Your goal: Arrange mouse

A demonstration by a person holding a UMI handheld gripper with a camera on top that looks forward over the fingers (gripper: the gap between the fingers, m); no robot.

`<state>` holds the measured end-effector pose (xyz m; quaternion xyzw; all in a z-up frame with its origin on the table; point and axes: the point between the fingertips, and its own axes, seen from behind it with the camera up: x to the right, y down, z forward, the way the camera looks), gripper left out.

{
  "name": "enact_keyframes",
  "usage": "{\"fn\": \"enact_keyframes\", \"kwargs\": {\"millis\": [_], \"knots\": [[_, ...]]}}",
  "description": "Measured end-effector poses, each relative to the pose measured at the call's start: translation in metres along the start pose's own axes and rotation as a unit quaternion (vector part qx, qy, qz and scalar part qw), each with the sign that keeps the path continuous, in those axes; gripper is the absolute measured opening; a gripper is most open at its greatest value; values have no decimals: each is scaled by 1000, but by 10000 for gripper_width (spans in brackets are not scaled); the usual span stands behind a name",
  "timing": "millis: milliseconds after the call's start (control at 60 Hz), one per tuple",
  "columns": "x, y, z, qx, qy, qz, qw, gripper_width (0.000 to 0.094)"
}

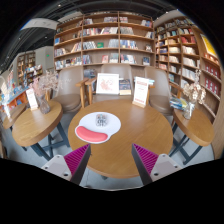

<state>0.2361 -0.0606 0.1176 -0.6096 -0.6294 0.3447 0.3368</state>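
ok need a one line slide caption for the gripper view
Open claw hovers over a round wooden table, approaching a mouse on its white-and-red mouse pad, bookshelves beyond.

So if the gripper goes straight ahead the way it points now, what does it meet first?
Probably the mouse on its mouse pad, just beyond the open gripper, slightly toward the left finger; depth is hard to judge.

Round wooden tables point(140, 135), chairs point(69, 101) around; tall bookshelves point(100, 40) lining back walls; display signs point(107, 84) upright.
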Motion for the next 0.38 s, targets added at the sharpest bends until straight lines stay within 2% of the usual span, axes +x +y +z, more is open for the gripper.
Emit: {"fn": "enact_keyframes", "kwargs": {"millis": [150,383], "knots": [[17,26,-40,3,15,-6,1000,851],[26,36,-72,14,21,-12,1000,848]]}}
